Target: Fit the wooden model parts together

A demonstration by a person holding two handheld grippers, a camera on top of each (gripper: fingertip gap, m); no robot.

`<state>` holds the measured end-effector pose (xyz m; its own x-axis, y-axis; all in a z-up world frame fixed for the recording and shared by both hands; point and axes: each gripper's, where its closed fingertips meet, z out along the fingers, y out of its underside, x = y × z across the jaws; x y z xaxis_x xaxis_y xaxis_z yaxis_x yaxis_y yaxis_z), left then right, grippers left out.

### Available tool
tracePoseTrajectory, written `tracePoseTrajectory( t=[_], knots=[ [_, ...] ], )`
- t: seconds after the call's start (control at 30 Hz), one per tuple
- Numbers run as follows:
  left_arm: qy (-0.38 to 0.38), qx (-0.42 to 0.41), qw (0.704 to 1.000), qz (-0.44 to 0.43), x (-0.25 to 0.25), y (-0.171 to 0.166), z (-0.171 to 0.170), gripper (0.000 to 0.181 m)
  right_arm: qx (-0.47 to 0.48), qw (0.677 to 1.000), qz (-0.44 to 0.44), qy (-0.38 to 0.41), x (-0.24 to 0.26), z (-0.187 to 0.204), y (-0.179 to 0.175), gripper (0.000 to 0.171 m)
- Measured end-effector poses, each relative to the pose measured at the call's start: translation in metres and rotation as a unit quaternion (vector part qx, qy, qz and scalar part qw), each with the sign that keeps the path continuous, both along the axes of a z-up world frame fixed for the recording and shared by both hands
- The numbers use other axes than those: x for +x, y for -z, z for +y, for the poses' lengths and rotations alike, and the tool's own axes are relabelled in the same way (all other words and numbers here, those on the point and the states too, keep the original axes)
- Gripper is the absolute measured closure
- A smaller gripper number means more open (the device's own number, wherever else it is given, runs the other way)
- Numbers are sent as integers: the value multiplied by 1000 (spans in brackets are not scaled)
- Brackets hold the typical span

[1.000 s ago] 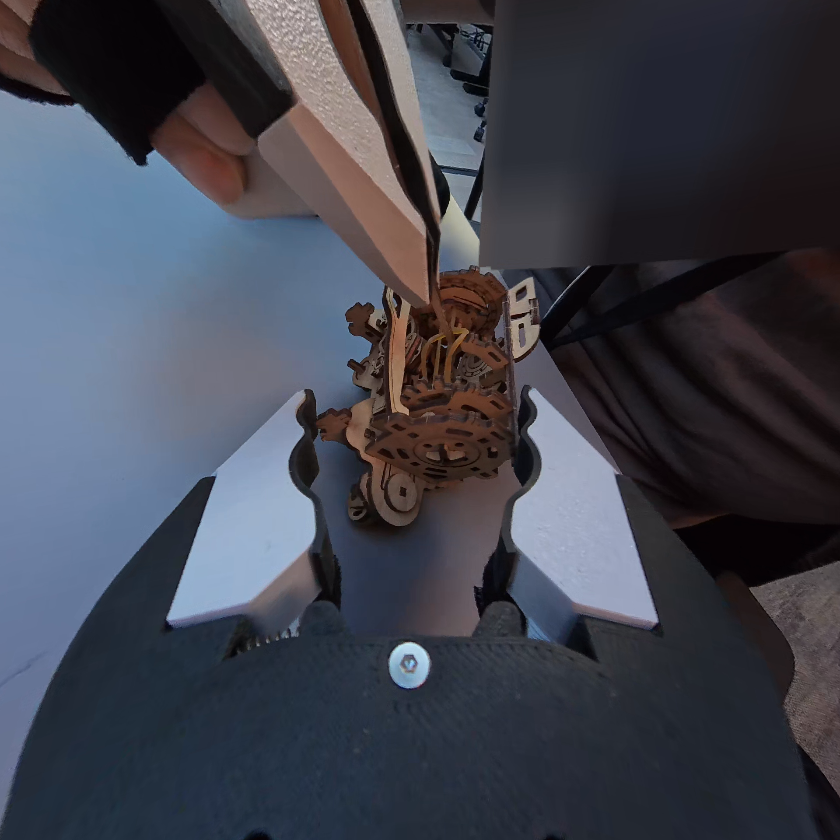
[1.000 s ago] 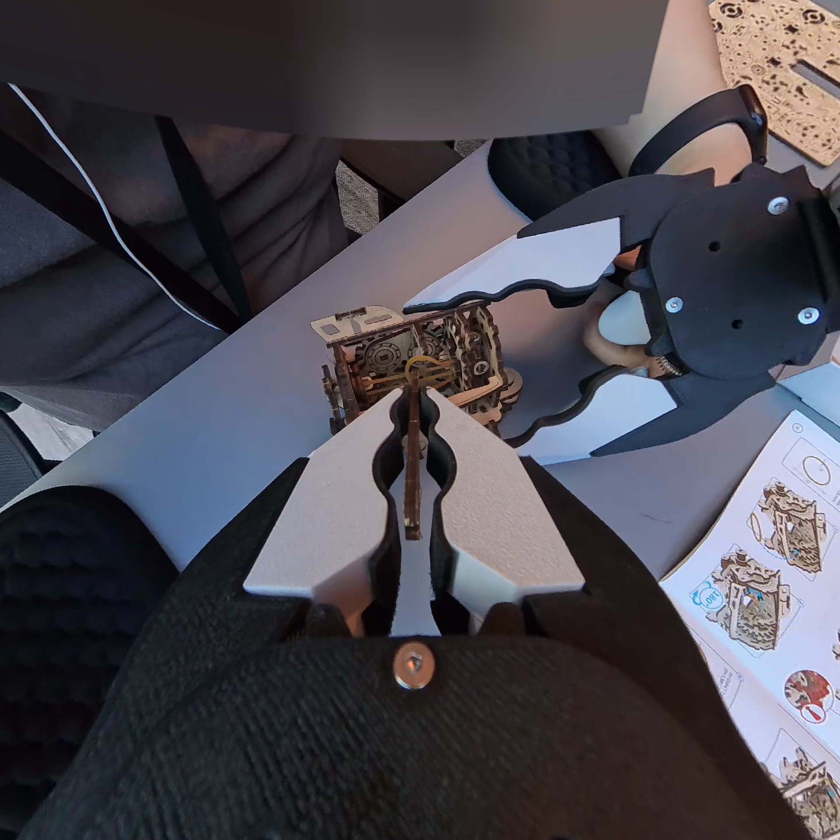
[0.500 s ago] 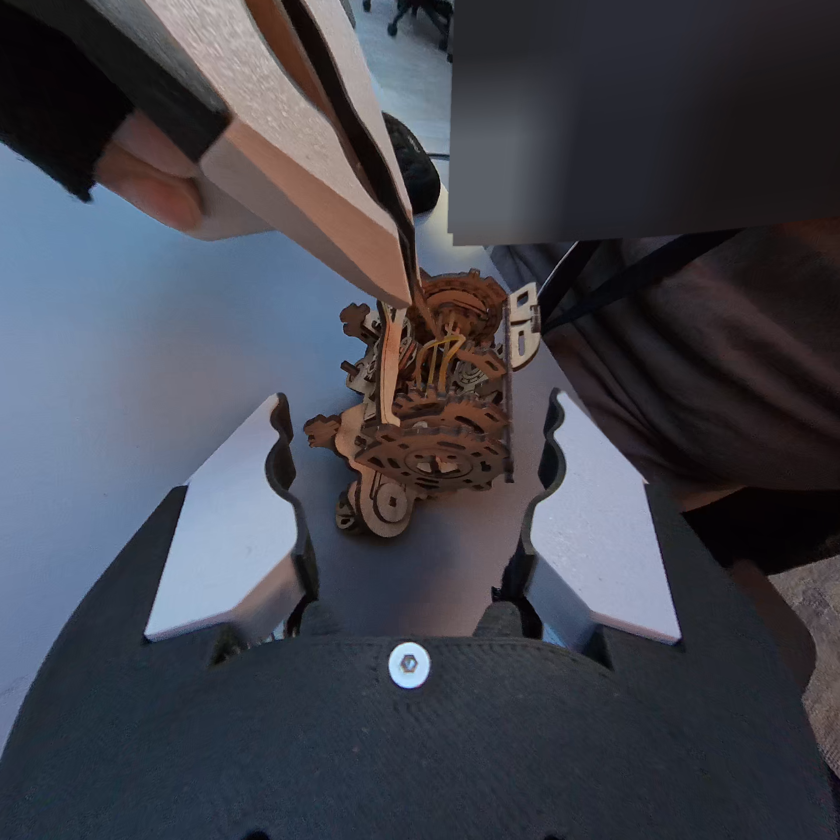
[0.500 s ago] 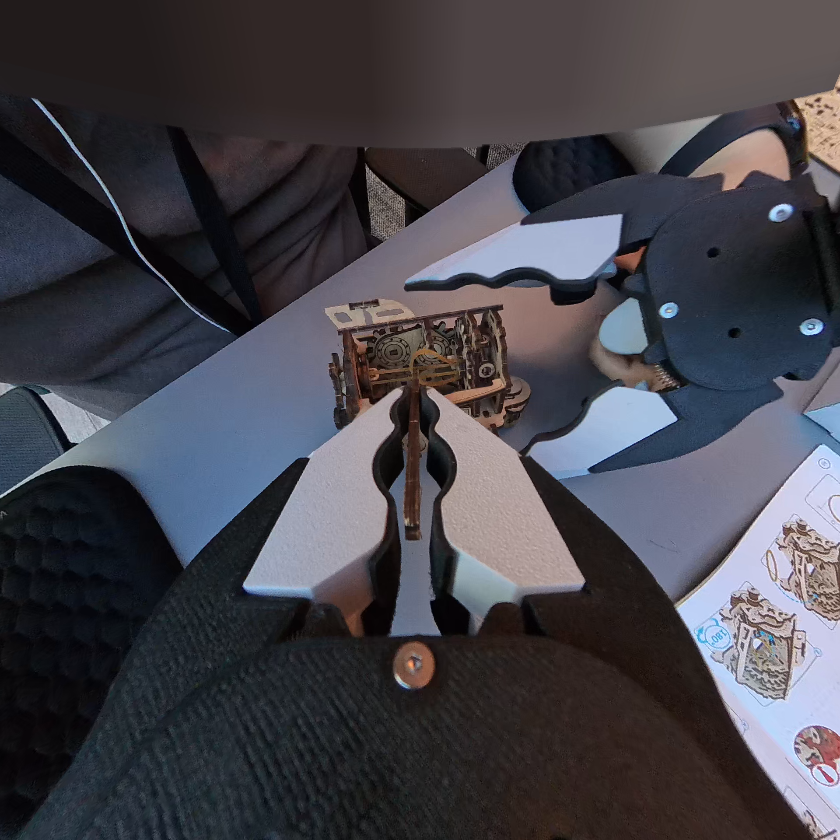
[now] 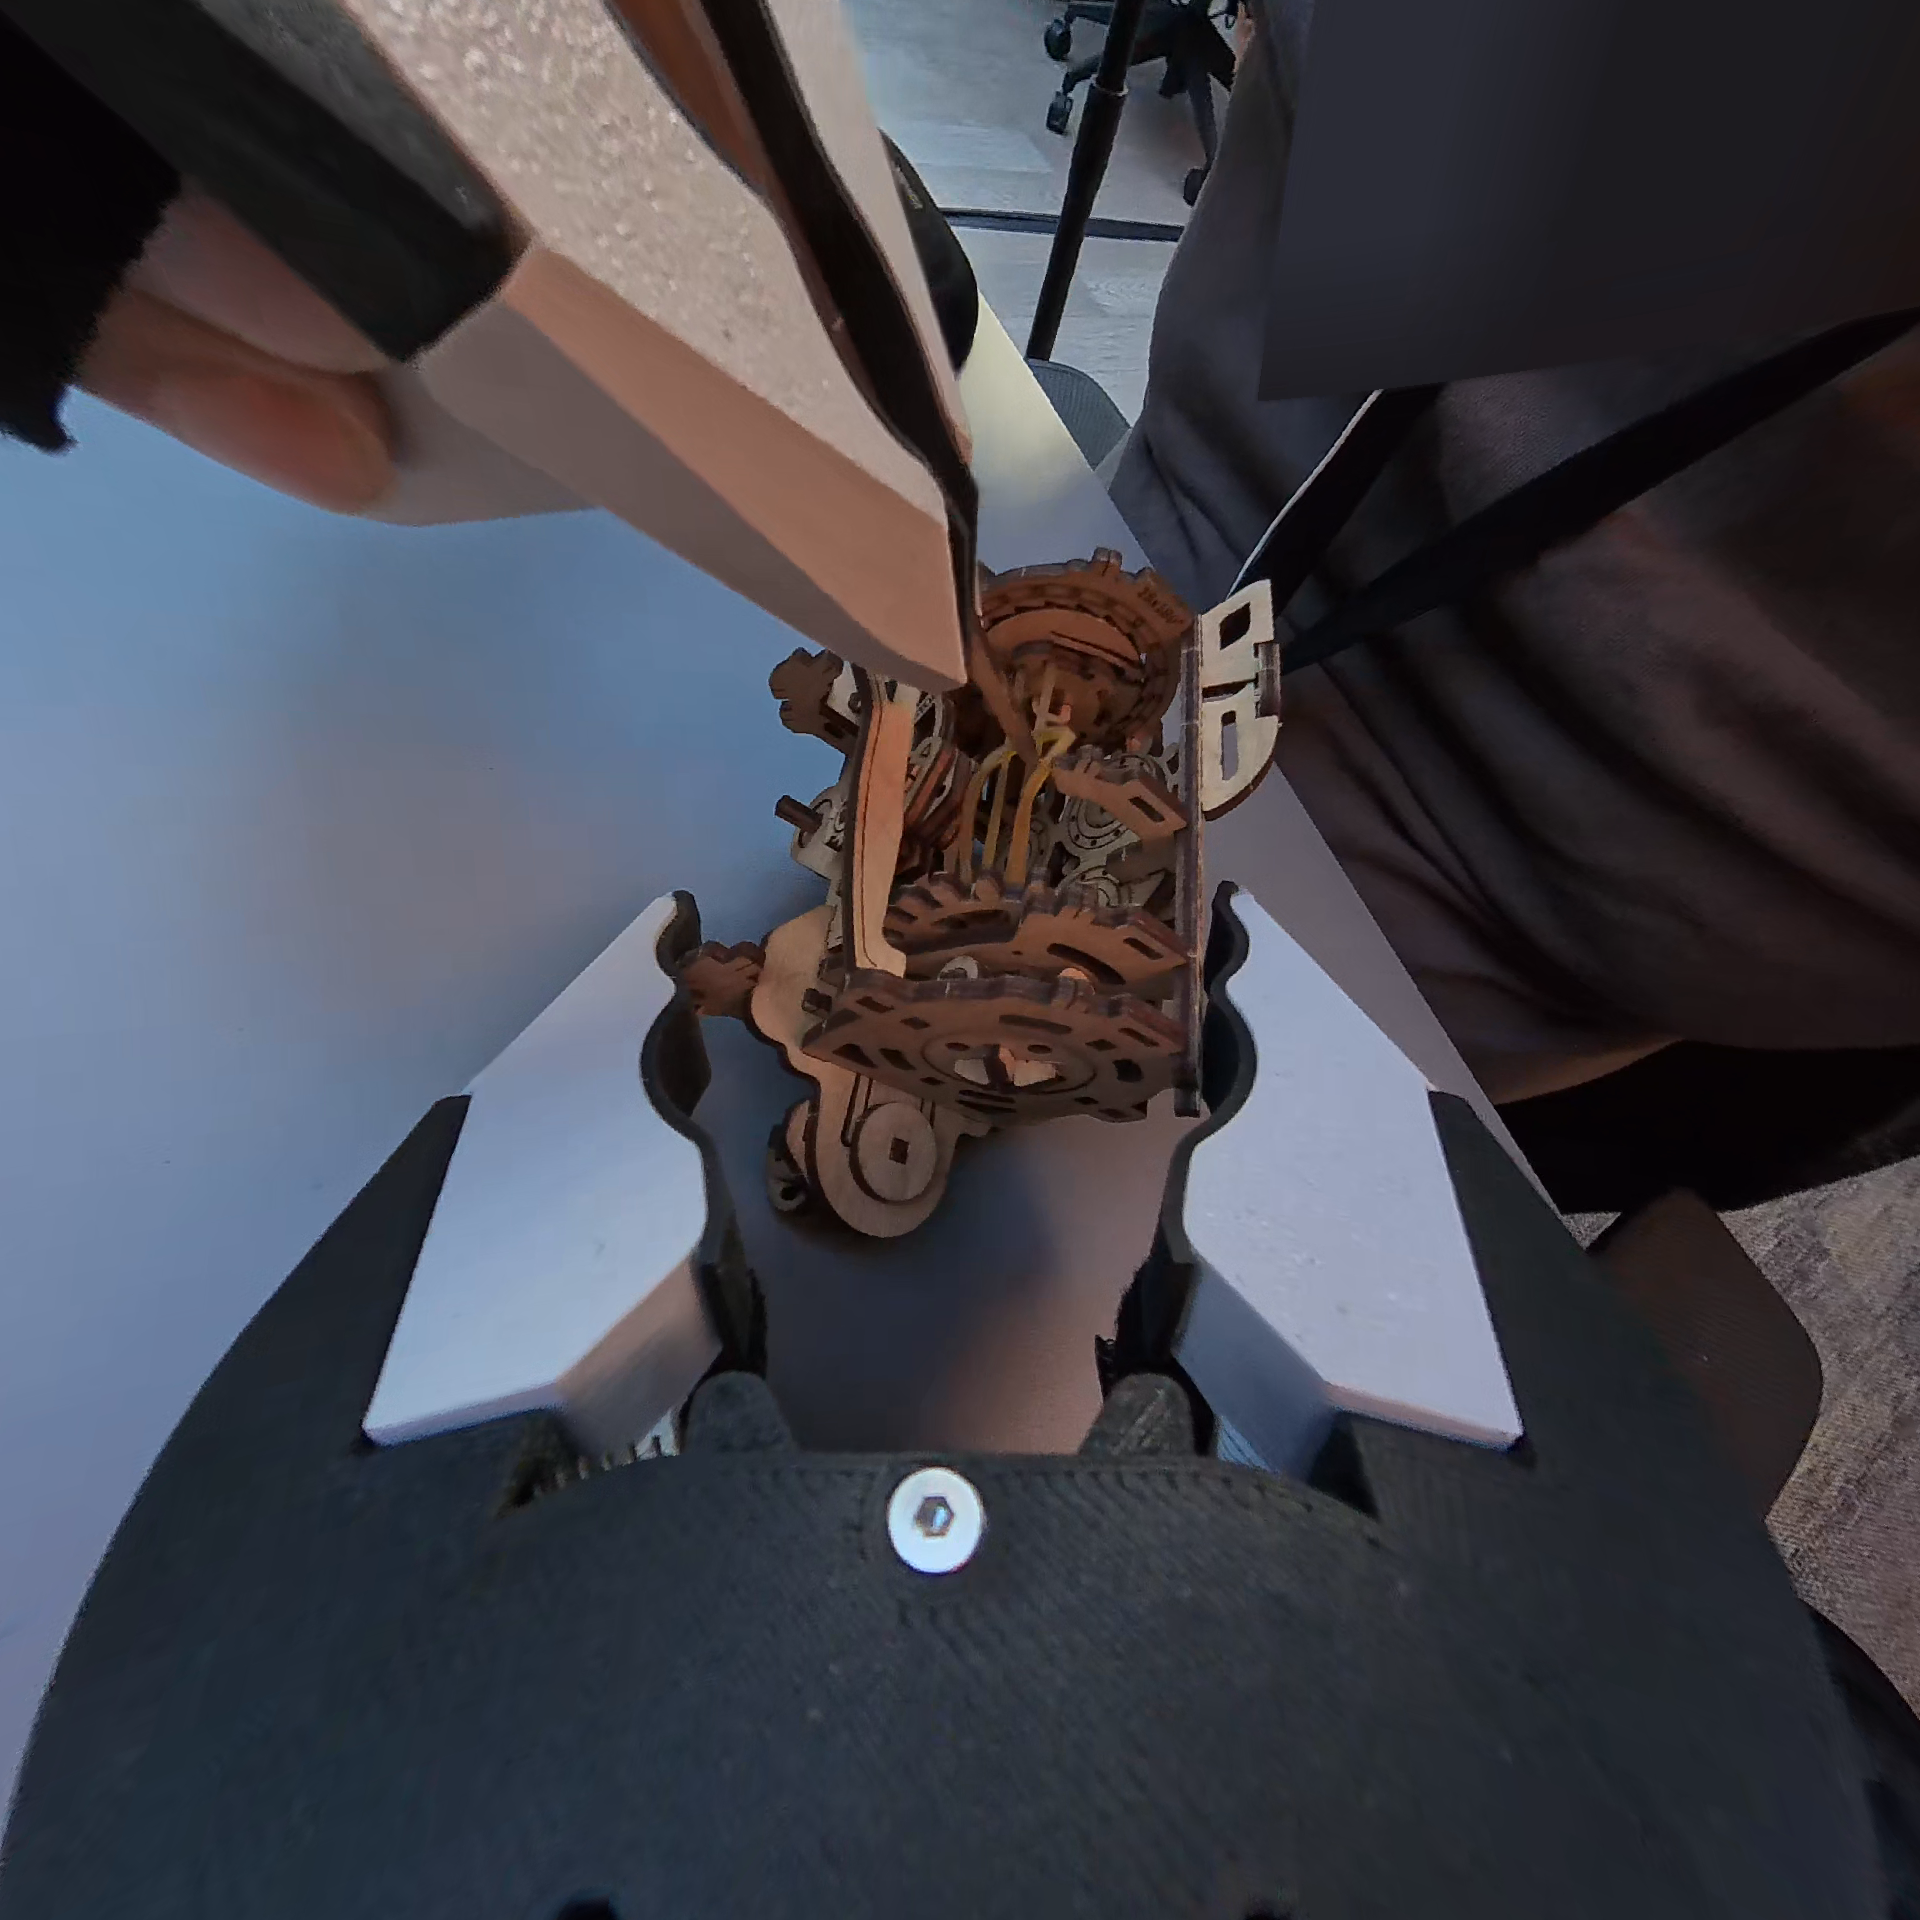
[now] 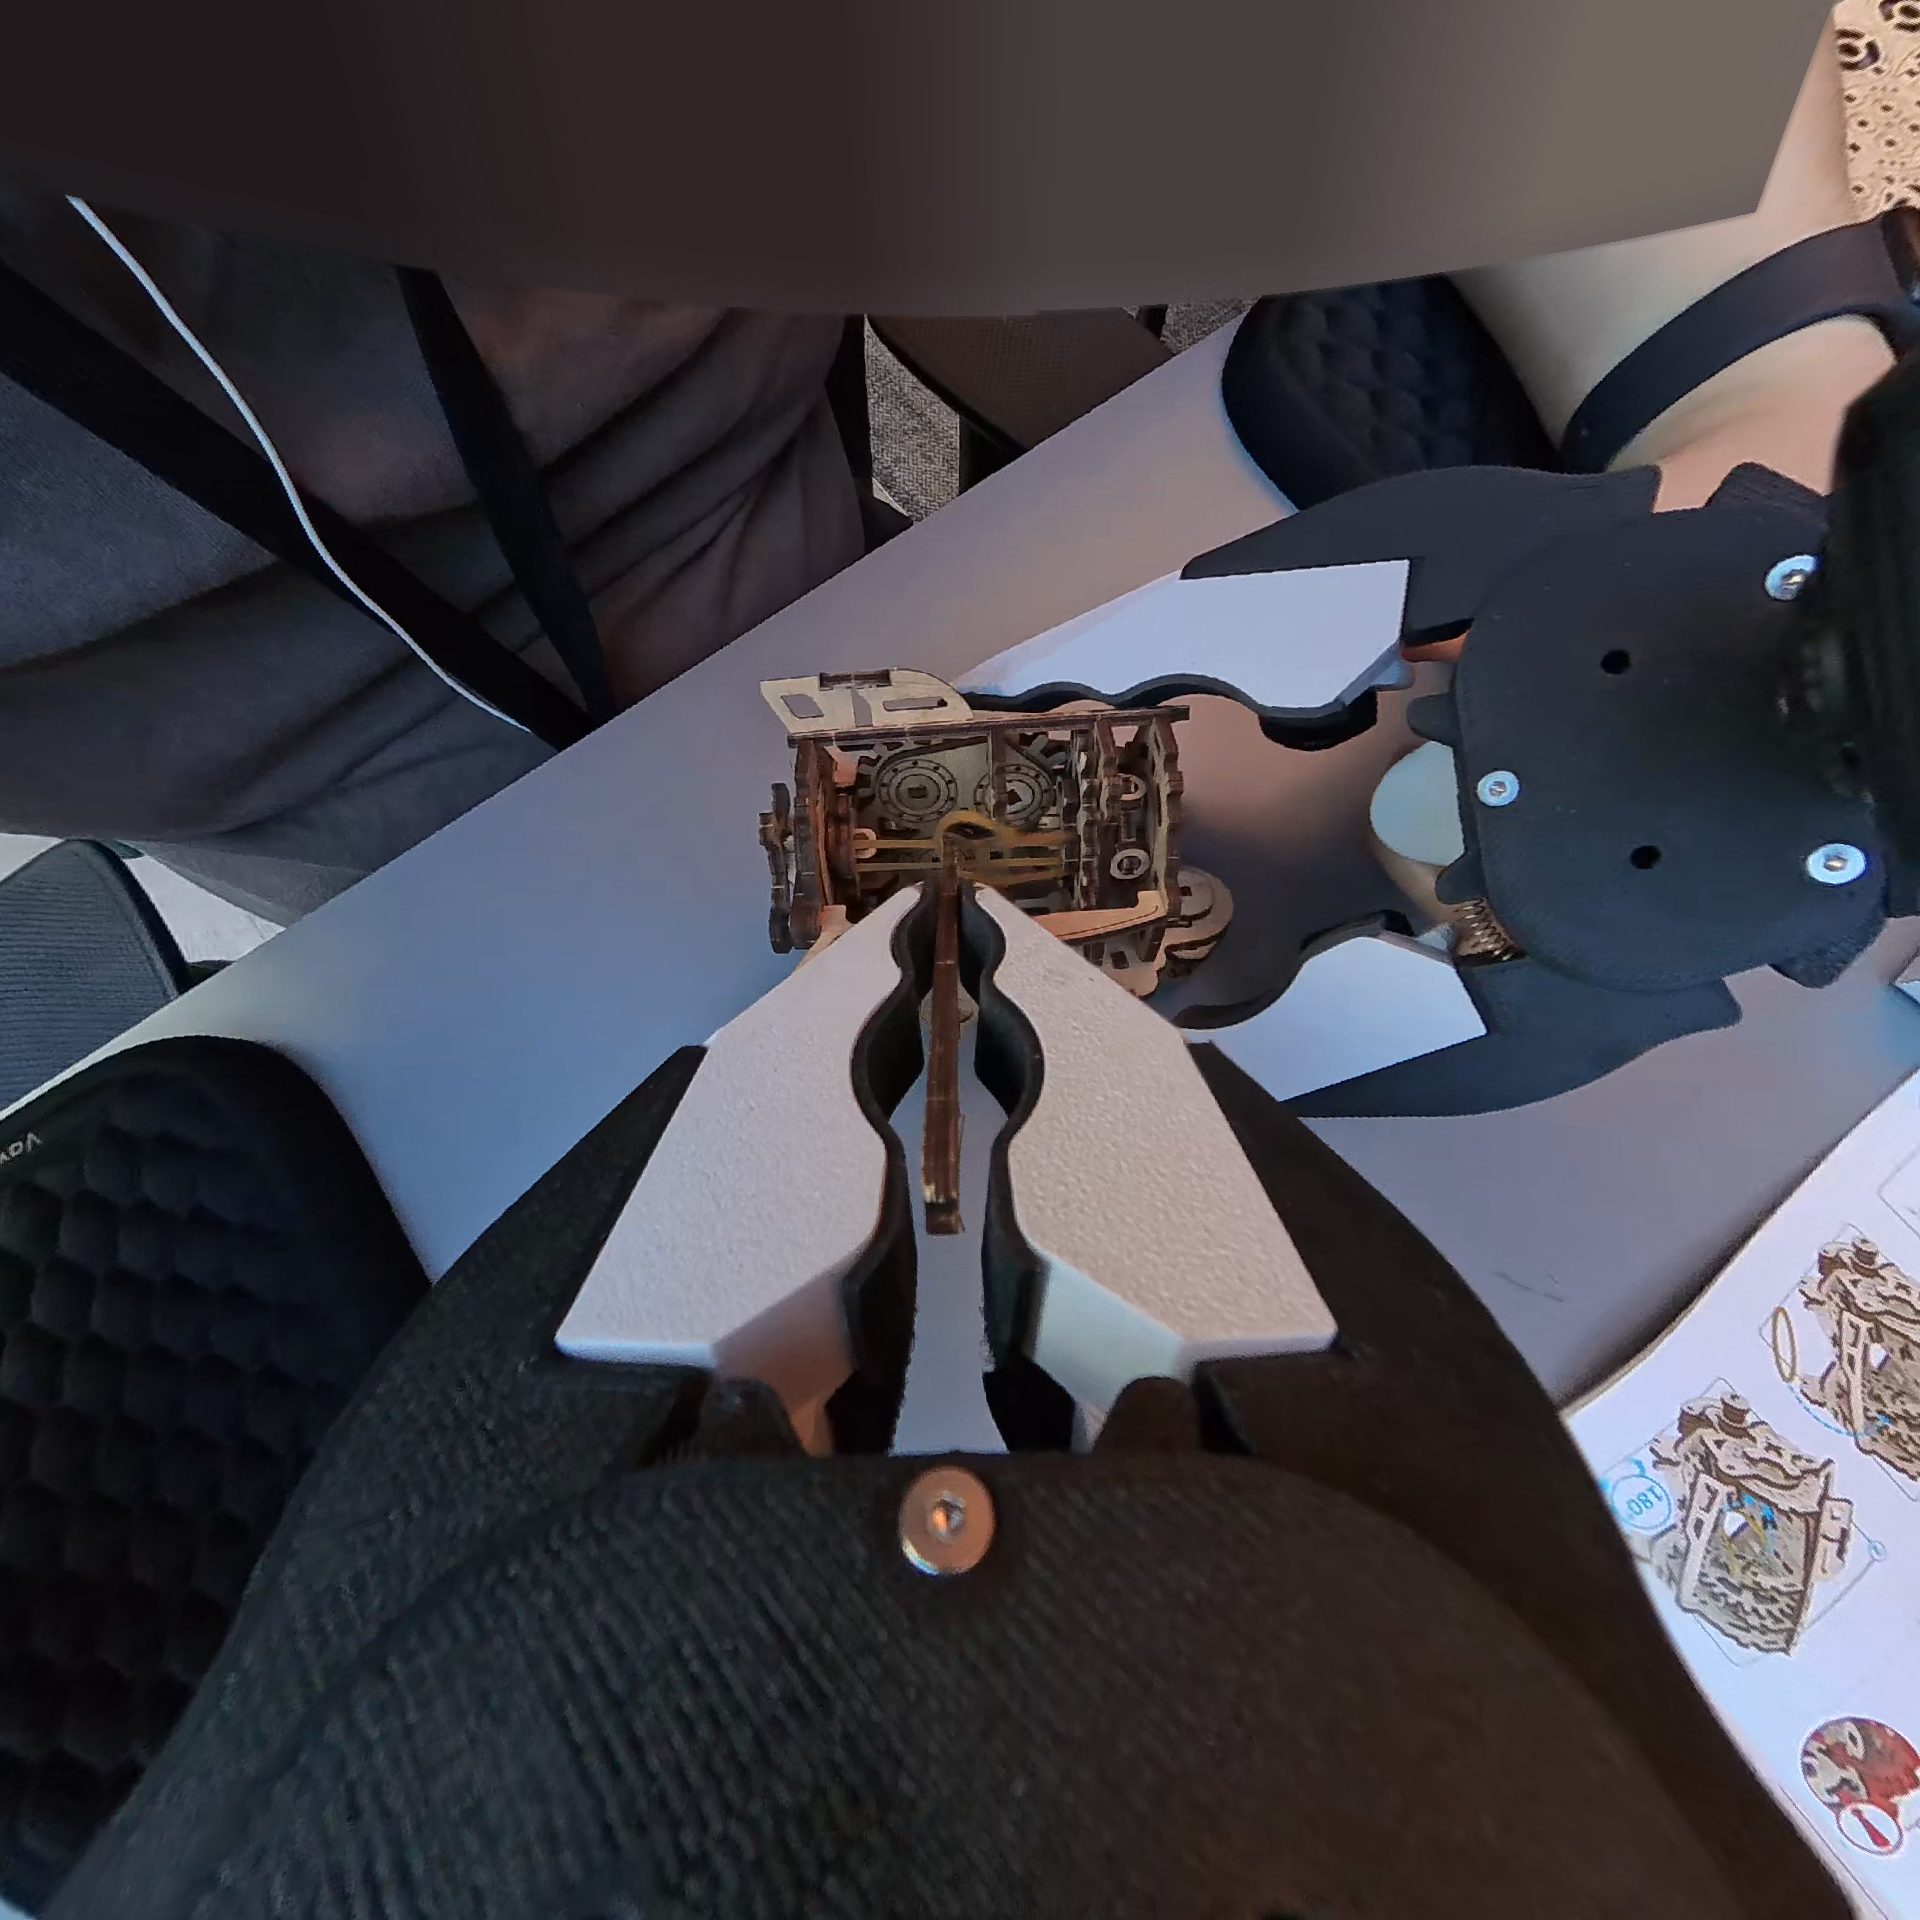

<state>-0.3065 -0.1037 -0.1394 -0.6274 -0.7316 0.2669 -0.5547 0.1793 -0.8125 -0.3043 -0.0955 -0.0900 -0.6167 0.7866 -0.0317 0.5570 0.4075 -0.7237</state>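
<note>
The wooden model (image 5: 997, 997), a small gear mechanism with yellow rubber bands (image 5: 1013, 800), stands on the grey table (image 5: 312, 831). My left gripper (image 5: 951, 935) straddles it, with the jaws standing against both of its sides. In the right wrist view the model (image 6: 977, 821) sits between the left gripper's fingers (image 6: 1299, 613). My right gripper (image 6: 940, 904) is shut on a thin flat wooden piece (image 6: 943, 1101). The piece's tip reaches the rubber bands inside the model. In the left wrist view the right gripper (image 5: 961, 665) comes down from the upper left onto the model's top.
An instruction sheet (image 6: 1766, 1455) lies at the right on the table. A wooden parts sheet (image 6: 1881, 125) lies far right. A black padded chair back (image 6: 156, 1299) stands at the left. A person (image 5: 1558, 831) sits close behind the table edge. Spacing between my two grippers at the tips: around 5 centimeters.
My left gripper opened wider, moved forward around the model, then narrowed onto its sides. My right gripper kept hold of the wooden piece, with its tip still at the rubber bands.
</note>
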Motion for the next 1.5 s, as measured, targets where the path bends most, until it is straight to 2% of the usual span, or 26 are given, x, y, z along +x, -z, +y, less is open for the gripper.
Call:
tracePoseTrajectory(
  t=[0.43,0.83,1.03,1.17,1.5],
  knots=[
    [2,8,1000,-4,0,1,-1,86,-40,999,-9,-24,0,-5,-2,170],
    [3,5,1000,-3,-1,0,-1,86,-40,994,-75,-68,8,-9,4,170],
    [3,2,1000,-1,-1,0,-1,86,-22,998,-29,-41,0,5,-9,170],
    [3,2,1000,-1,-1,0,-1,86,-12,999,-18,-44,-4,5,-3,170],
    [3,0,1000,0,0,0,-1,86,-51,992,-82,-76,6,-5,5,170]
  ],
)
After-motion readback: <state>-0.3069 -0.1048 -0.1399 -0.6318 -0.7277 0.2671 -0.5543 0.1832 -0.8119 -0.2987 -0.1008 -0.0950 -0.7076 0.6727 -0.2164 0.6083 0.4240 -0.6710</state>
